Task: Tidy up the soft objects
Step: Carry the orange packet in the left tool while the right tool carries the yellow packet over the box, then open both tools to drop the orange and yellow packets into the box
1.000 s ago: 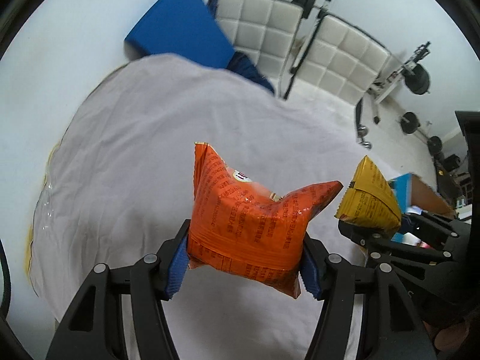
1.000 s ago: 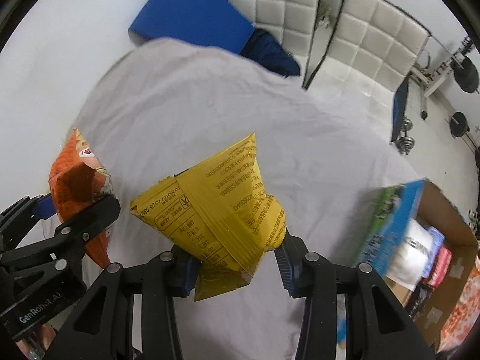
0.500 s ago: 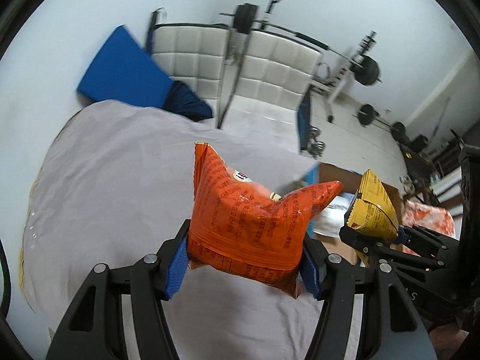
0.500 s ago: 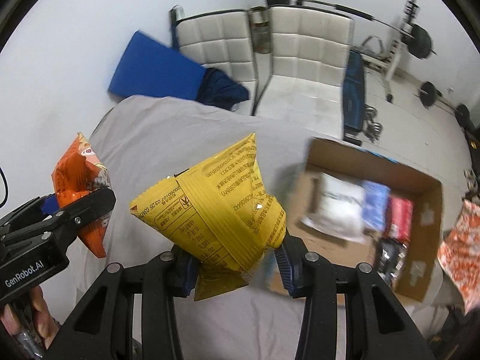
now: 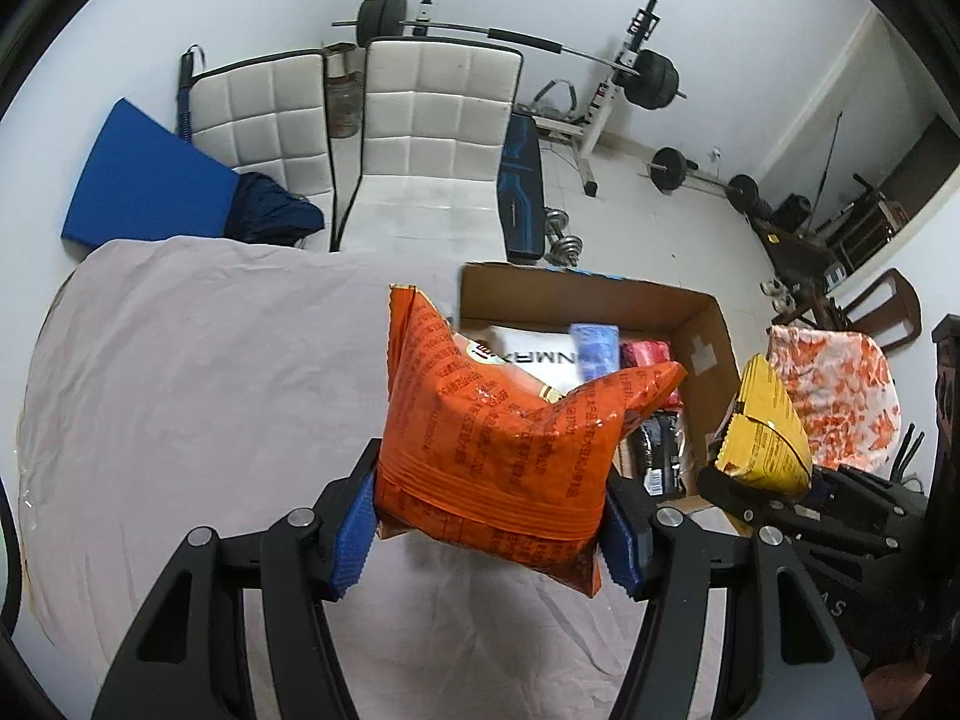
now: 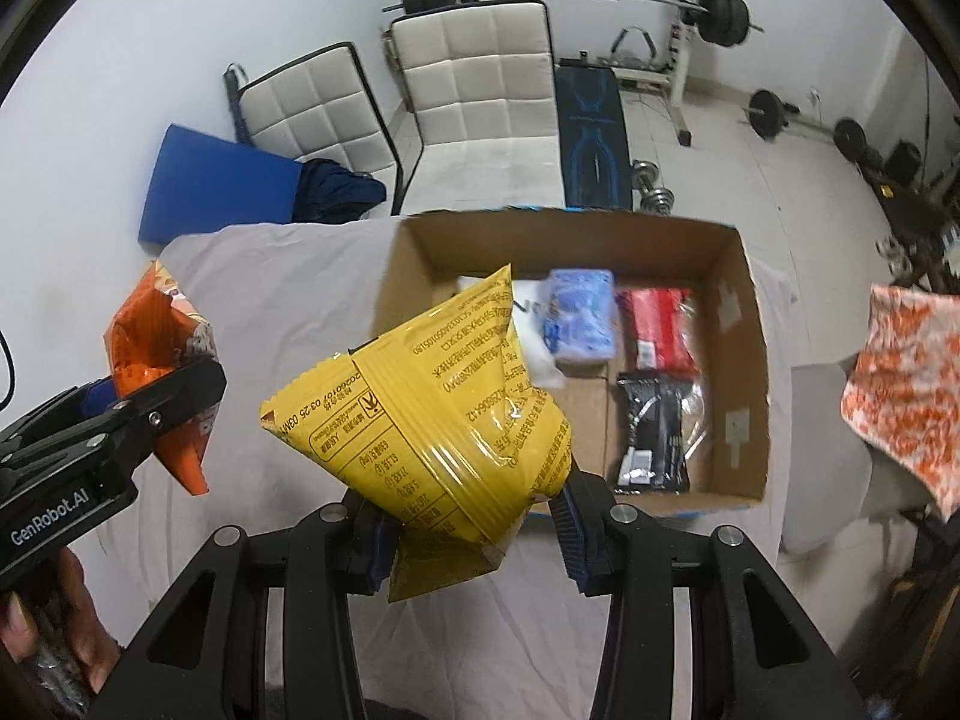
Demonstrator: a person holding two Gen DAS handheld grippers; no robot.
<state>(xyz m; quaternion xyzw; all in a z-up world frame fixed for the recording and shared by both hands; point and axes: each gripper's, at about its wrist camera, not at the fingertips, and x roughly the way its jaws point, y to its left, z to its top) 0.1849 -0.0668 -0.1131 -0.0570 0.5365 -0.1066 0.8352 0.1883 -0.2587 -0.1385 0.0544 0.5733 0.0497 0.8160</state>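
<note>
Both views have swung across the cloth-covered table since the earlier frames, bringing the cardboard box (image 5: 708, 324) fully into sight where only bare cloth lay ahead.

From the left wrist, the left gripper (image 5: 489, 525) is partly closed, its blue pads pinching the lower band of the orange snack bag (image 5: 498, 438), which stands puffed above the jaws. The bag hangs over the table's grey cloth (image 5: 198, 390), just short of the box's near corner. To the right, the yellow snack bag (image 5: 765, 429) rides in the other tool.

From the right wrist, the right gripper (image 6: 474, 534) is squeezed tight on the yellow bag's crimped bottom corner, the bag leaning left, near the box's left wall. Inside lie a blue packet (image 6: 579, 315), a red packet (image 6: 657, 321) and a black packet (image 6: 654, 429).

The risk, as I judge it: the yellow bag is gripped only at a slippery corner, so a quick swing could pull it free before it clears the wall; the two tools travel close together and could clash over the opening.

Beyond the wrinkled cloth stand two white chairs (image 6: 474, 72), a blue mat (image 6: 216, 189) and a weight bench (image 6: 591, 138) on a tiled floor.
</note>
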